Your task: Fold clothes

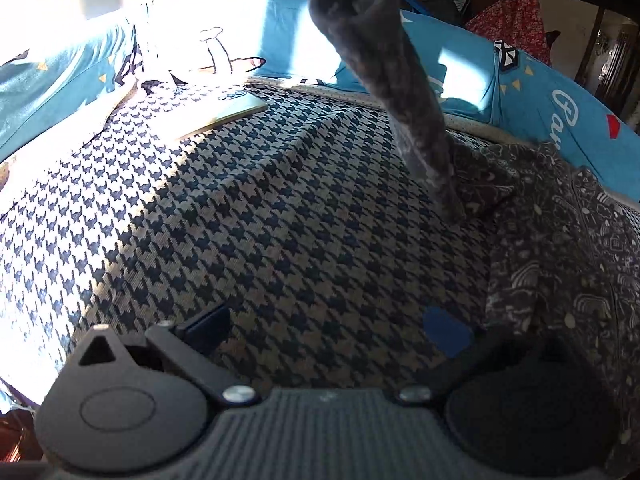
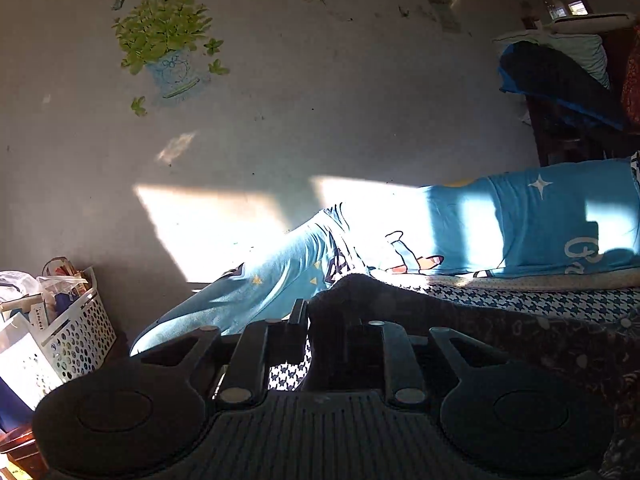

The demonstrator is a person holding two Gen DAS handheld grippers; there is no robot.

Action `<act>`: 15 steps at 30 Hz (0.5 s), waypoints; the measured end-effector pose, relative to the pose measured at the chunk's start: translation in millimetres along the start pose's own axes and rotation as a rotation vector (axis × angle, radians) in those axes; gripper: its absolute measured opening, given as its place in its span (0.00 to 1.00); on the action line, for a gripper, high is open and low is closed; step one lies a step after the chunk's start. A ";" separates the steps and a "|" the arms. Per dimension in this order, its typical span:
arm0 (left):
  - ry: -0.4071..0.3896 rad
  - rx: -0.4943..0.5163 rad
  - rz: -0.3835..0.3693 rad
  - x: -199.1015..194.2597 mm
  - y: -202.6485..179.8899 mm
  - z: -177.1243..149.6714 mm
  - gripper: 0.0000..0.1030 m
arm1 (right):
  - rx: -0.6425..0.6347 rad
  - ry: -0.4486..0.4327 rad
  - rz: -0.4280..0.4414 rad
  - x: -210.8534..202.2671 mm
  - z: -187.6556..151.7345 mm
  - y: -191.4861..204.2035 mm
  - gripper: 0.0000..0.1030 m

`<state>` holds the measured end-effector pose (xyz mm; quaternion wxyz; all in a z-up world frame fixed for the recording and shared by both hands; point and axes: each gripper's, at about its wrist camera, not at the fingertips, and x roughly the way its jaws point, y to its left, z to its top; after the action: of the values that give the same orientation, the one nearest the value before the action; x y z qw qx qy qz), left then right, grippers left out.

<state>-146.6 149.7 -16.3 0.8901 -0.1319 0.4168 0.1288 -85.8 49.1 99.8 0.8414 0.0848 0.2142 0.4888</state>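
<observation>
The fold has barely begun, by my reckoning. Far ahead and to the left of the left tongs [image 1: 328,334] a pale slab-like phone [image 1: 222,114] lies on the navy-and-cream houndstooth woven bedcover [image 1: 240,216]. These tongs hover spread wide above that cover with nothing between their tips.

To their right, the dark charcoal cotton garment printed with small white doodles [image 1: 560,248] lies mostly crumpled, while one limp strip of it rises up and away toward the top of the view. That strip ends in the right tongs [image 2: 326,334], whose fingers are pinched on a fold of the cloth. No neat edge or flat panel shows anywhere, so spreading and every fold remain.

I cannot make out which part of the garment is held, and its right portion runs out of sight. Glare whitens the turquoise cartoon-printed quilt [image 1: 528,92] beyond.
</observation>
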 end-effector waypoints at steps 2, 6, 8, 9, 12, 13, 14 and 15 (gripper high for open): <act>0.008 -0.006 0.019 1.8 2.6 0.8 1.00 | 0.012 0.006 -0.018 1.1 -2.3 -6.2 0.36; -0.005 -0.016 0.031 -0.2 3.5 1.2 1.00 | 0.077 0.007 -0.079 -11.8 -14.7 -30.7 0.36; -0.016 -0.012 0.030 -2.1 0.0 1.4 1.00 | 0.093 0.013 -0.133 -22.2 -25.9 -46.1 0.37; -0.016 -0.009 0.027 -1.8 -2.1 1.6 1.00 | 0.099 0.020 -0.160 -27.5 -32.3 -54.3 0.37; -0.006 0.002 0.028 2.3 -8.2 1.8 1.00 | 0.115 0.056 -0.240 -44.5 -51.4 -81.0 0.37; -0.003 0.006 0.025 4.2 -10.9 2.5 1.00 | 0.118 0.071 -0.270 -49.7 -58.6 -89.9 0.37; -0.001 0.010 0.021 6.1 -13.6 3.1 1.00 | 0.120 0.087 -0.296 -54.5 -66.0 -98.4 0.37; 0.001 0.014 0.018 8.1 -16.5 3.9 1.00 | 0.124 0.102 -0.319 -59.6 -72.9 -106.8 0.37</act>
<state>-133.2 136.6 -18.1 0.8896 -0.1221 0.4194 0.1338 -59.8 -61.2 13.6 0.8894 0.0766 0.2970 0.3388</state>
